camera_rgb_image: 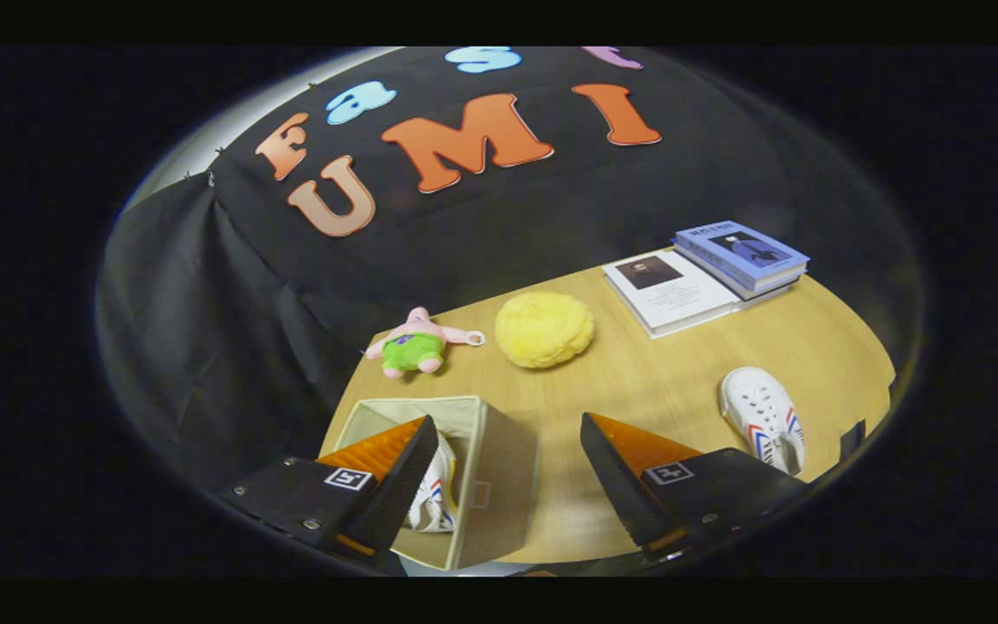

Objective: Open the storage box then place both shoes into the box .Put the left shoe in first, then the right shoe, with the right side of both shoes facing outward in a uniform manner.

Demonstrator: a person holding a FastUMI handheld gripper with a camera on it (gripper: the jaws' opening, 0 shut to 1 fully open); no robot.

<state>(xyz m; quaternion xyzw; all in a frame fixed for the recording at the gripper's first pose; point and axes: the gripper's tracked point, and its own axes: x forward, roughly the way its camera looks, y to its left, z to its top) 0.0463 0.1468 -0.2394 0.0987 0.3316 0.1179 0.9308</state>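
Observation:
A beige fabric storage box [499, 468] stands open on the wooden table, partly under my left finger. One white shoe with red and blue stripes [434, 503] lies inside the box, half hidden by that finger. The other white shoe [763, 416] rests on the table to the right of my right finger, sole side toward the table's edge. My gripper [508, 455] hangs above the box's right wall, open wide, with nothing between its fingers.
Beyond the box lie a pink and green plush toy [417, 344] and a yellow fluffy ball [544, 328]. Farther right sit a white book [668, 290] and a stack of blue books [740, 253]. The table edge [863, 425] curves close behind the loose shoe.

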